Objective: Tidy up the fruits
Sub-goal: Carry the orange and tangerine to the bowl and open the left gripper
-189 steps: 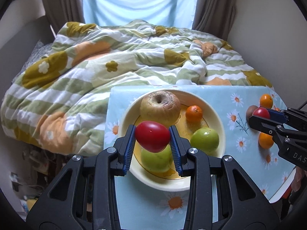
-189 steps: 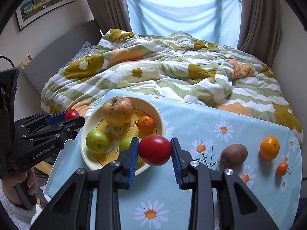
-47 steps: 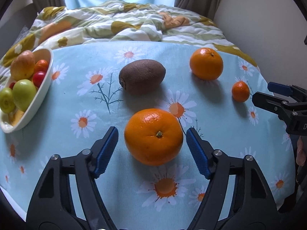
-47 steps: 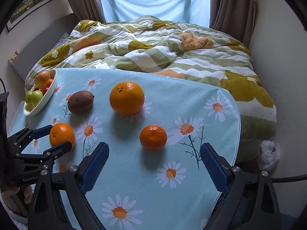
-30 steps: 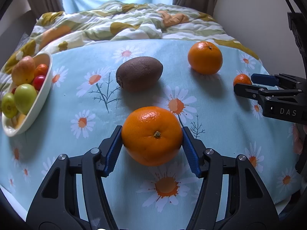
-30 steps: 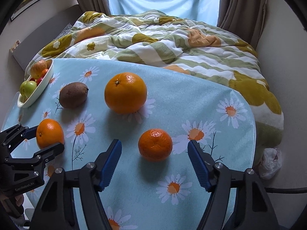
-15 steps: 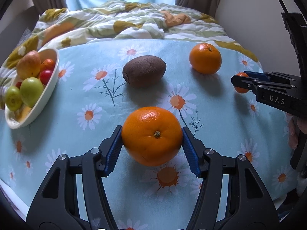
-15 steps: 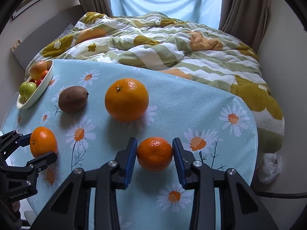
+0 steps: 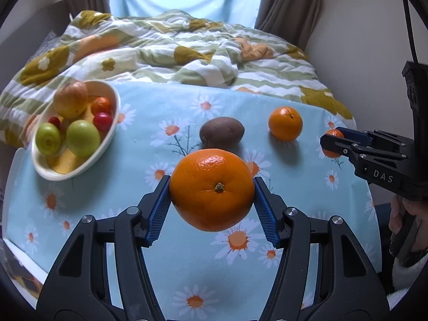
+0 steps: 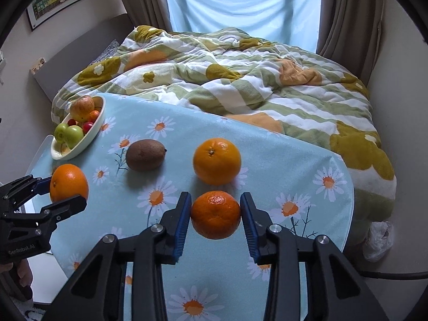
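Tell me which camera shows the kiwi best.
The right wrist view: the kiwi lies whole and unobstructed on the tablecloth. In the left wrist view, the kiwi has its near edge cut off by the large orange in the left tool.

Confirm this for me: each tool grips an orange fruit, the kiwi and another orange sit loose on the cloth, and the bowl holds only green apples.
Wrong on the bowl. The left wrist view shows two green apples plus a russet apple, a small orange and red fruits in it. The rest holds: the left tool grips the big orange, the right tool the mandarin; kiwi and loose orange lie on the cloth.
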